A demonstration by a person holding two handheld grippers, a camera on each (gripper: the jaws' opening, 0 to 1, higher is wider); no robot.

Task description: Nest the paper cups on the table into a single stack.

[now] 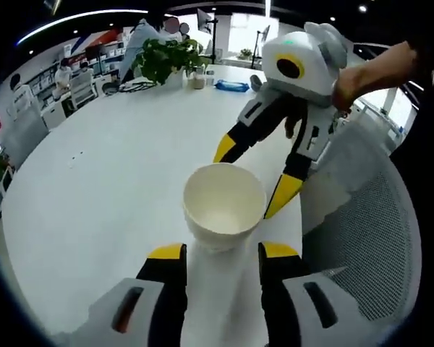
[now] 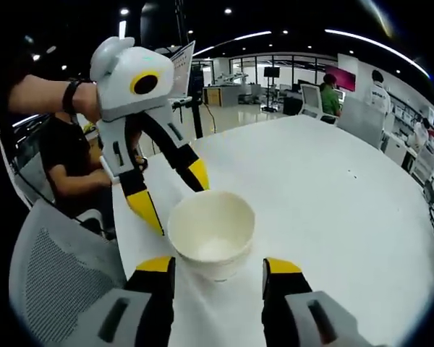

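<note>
White worktop (image 1: 94, 188) in an office | we see the paper cup (image 1: 224, 204) upright between both spread hand-held grippers: left (image 1: 220, 253), right (image 2: 219, 269) | equally near.

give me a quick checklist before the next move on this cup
1. Paper cup upright on the white table, mouth open: ok.
2. Left gripper jaws open either side of the cup base: ok.
3. Right gripper jaws open, cup between them: ok.
4. Either gripper actually touching the cup: cannot tell.
5. Whether this is one cup or a nested stack: cannot tell.
6. Mesh chair back close beside the table edge, near the hands: not ok.
</note>
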